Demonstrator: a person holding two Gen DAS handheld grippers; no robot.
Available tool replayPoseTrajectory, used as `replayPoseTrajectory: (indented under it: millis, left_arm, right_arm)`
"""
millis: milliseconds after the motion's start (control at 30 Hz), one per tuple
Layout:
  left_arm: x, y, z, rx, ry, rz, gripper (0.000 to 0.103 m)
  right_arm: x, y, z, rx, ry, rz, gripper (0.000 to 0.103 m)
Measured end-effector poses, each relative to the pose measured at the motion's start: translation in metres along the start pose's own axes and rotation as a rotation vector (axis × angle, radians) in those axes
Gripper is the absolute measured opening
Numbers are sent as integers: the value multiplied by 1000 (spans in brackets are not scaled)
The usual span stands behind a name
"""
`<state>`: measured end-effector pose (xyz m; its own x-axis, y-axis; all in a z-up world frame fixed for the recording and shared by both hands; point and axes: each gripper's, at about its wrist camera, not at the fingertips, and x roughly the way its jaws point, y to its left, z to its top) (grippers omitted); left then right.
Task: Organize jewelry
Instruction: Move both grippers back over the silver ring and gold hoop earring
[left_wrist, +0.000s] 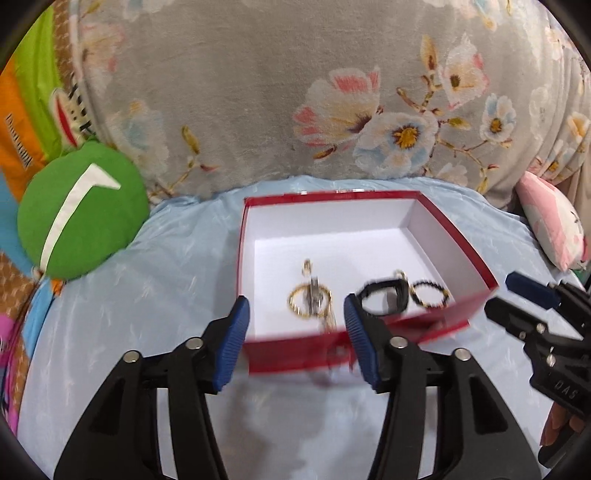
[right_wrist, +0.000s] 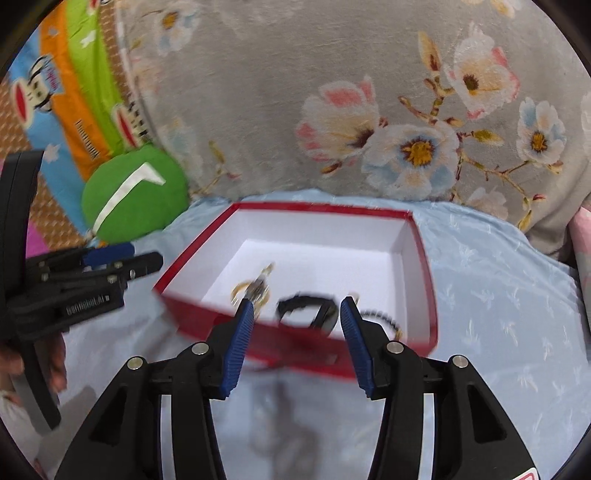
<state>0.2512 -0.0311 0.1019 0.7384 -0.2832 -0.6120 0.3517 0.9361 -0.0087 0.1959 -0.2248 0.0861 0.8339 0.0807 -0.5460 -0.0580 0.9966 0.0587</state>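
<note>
A red box with a white inside (left_wrist: 436, 218) (right_wrist: 410, 258) lies on the pale blue cloth. In it lie a gold ring with a silver charm (left_wrist: 309, 300) (right_wrist: 255, 290), a black buckle-shaped band (left_wrist: 384, 293) (right_wrist: 306, 308) and a black beaded bracelet (left_wrist: 430, 293) (right_wrist: 384, 319). My left gripper (left_wrist: 297, 321) is open and empty, just before the box's near wall. My right gripper (right_wrist: 297, 317) is open and empty over the near wall; it also shows at the right edge of the left wrist view (left_wrist: 517, 299). The left gripper shows at the left of the right wrist view (right_wrist: 122, 258).
A grey floral blanket (left_wrist: 295, 92) rises behind the box. A green round cushion (left_wrist: 83, 210) lies at the left. A pink pillow (left_wrist: 550, 221) lies at the right. A colourful cartoon cloth (right_wrist: 74, 92) lies at the far left.
</note>
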Motion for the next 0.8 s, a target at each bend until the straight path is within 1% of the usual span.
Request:
replayPoseTrajectory:
  millis: [100, 167, 233, 300, 367, 433, 500, 633, 733, 767, 800]
  left_arm:
    - [-28, 16, -34, -34, 28, -2, 55]
    - [-41, 27, -58, -60, 57, 3, 55]
    - [-51, 35, -83, -80, 93, 16, 55]
    - [-61, 43, -109, -107, 125, 37, 55]
    - [-68, 47, -131, -139, 156, 32, 55]
    - [-72, 49, -153, -163, 192, 23, 55]
    - [-74, 48, -169, -178, 215, 28, 55]
    - [-77, 48, -188, -208, 250, 3, 55]
    - [-78, 47, -195, -205, 256, 4, 55]
    - [-79, 47, -197, -204, 256, 7, 55]
    - [-79, 47, -197, -203, 258, 5, 55]
  right_arm:
    - [-23, 23, -42, -24, 49, 47, 50]
    - [-34, 40, -73, -26, 100, 84, 50]
    - [-41, 57, -101, -28, 149, 125, 50]
    - [-46, 75, -127, -45, 192, 147, 50]
    - [-47, 93, -151, -45, 244, 191, 50]
    - [-46, 108, -167, -43, 276, 220, 50]
    - [-43, 123, -180, -66, 297, 222, 50]
    - [-37, 142, -192, -112, 317, 215, 50]
    - [-29, 151, -198, -137, 335, 200, 49]
    - [-29, 153, -198, -149, 324, 188, 48]
    - [-28, 152, -197, -161, 321, 175, 41]
